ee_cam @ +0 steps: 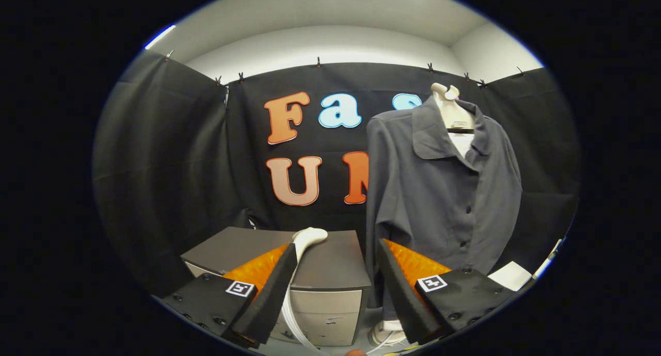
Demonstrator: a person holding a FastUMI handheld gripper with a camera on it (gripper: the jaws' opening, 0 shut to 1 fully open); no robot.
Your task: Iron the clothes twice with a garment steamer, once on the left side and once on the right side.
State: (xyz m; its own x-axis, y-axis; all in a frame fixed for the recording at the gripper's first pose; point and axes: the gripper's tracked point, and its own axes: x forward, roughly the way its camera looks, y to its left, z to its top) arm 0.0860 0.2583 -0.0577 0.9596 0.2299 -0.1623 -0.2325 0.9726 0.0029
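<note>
We see the tongs (335, 289) at the bottom centre of the frame, level and pointing forward, fingers (268, 294) spread wide with nothing between them. Each finger is a wedge shape with a square marker tag on its block.

The garment steamer (309, 238) sits centre-low in the frame, just ahead of the left finger: a white, smooth, curved head resting on top of a cabinet (330, 273), with a pale ribbed hose (292, 314) dropping down the cabinet's front behind that finger. The tongs are apart from it (no contact).

The cabinet has a dark matte top and light grey front, boxy with a slightly bowed front edge.

The shirt (439, 190) hangs right of centre, beyond the right finger, on a pale mannequin-type hanger (452, 110). It is dark grey, long-sleeved, collared, with a button placket down the front; the fabric looks soft and matte with loose vertical folds. A white inner layer shows at the open neck. A white base (384, 333) sits under it at the bottom.

Lower right: a white sheet (511, 276) (we can't tell what it is).
</note>
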